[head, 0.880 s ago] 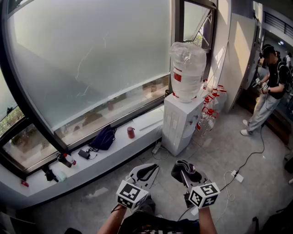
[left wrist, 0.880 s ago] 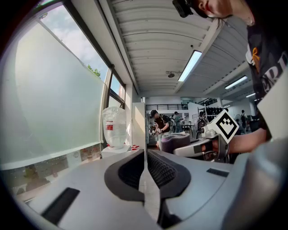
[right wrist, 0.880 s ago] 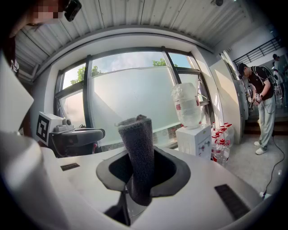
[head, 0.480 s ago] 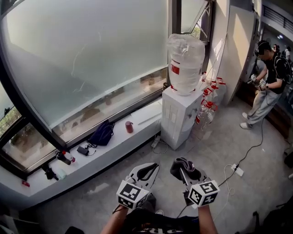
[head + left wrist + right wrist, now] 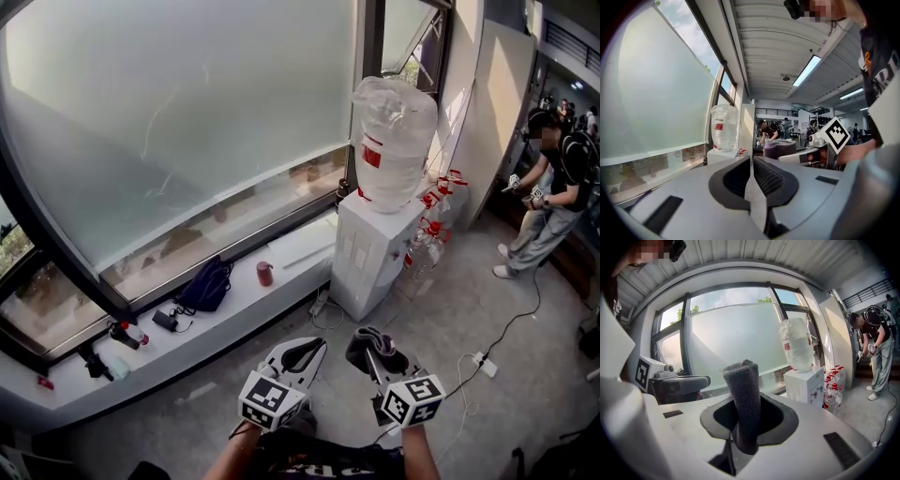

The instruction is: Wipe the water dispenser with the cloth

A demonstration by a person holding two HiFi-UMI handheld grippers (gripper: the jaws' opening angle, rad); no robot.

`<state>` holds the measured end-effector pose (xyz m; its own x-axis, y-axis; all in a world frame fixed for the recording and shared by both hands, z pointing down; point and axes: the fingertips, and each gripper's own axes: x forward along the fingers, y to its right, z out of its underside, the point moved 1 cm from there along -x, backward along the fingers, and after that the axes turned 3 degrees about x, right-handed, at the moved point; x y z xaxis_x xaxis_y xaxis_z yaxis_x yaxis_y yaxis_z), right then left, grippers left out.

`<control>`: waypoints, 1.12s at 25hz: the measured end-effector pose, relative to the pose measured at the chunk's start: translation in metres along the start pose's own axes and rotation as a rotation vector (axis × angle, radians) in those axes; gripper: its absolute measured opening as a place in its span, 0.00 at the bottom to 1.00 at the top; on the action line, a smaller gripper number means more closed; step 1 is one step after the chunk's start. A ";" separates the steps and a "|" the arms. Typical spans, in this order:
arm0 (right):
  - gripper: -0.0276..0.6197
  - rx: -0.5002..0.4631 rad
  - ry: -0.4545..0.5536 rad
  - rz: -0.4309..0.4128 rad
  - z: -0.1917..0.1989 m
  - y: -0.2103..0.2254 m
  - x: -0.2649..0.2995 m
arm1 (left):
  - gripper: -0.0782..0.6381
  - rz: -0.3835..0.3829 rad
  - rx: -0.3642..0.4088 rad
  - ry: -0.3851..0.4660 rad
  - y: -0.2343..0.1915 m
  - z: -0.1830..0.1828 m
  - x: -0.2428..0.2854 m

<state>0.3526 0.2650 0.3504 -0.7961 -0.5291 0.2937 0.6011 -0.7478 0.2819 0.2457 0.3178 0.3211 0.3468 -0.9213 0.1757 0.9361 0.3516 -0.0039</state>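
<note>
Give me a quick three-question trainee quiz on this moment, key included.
1. True or false: the left gripper holds the cloth.
2. The water dispenser stands: A) ahead of both grippers, apart from them; B) on the windowsill; C) between the left gripper's jaws.
3. Short answer: what sits on top of the water dispenser?

Key
1. False. The right gripper is shut on the cloth; the left gripper is shut and empty.
2. A.
3. A large water bottle, neck down.
</note>
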 end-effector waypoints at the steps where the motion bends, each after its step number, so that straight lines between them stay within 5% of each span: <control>1: 0.20 0.000 0.002 0.004 -0.005 0.003 0.011 | 0.15 -0.001 -0.002 0.002 -0.011 -0.002 0.005; 11: 0.20 -0.003 0.010 0.061 -0.046 0.027 0.108 | 0.15 0.060 0.005 0.002 -0.106 -0.016 0.065; 18: 0.20 0.026 0.004 0.120 -0.055 0.046 0.145 | 0.15 0.126 0.021 -0.005 -0.141 -0.018 0.099; 28: 0.20 0.019 -0.013 0.128 -0.080 0.091 0.211 | 0.15 0.121 -0.020 -0.042 -0.186 -0.006 0.151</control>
<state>0.2341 0.0530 0.3646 -0.7117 -0.6144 0.3407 0.6992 -0.6664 0.2588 0.1239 0.1122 0.3428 0.4553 -0.8643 0.2137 0.8885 0.4564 -0.0469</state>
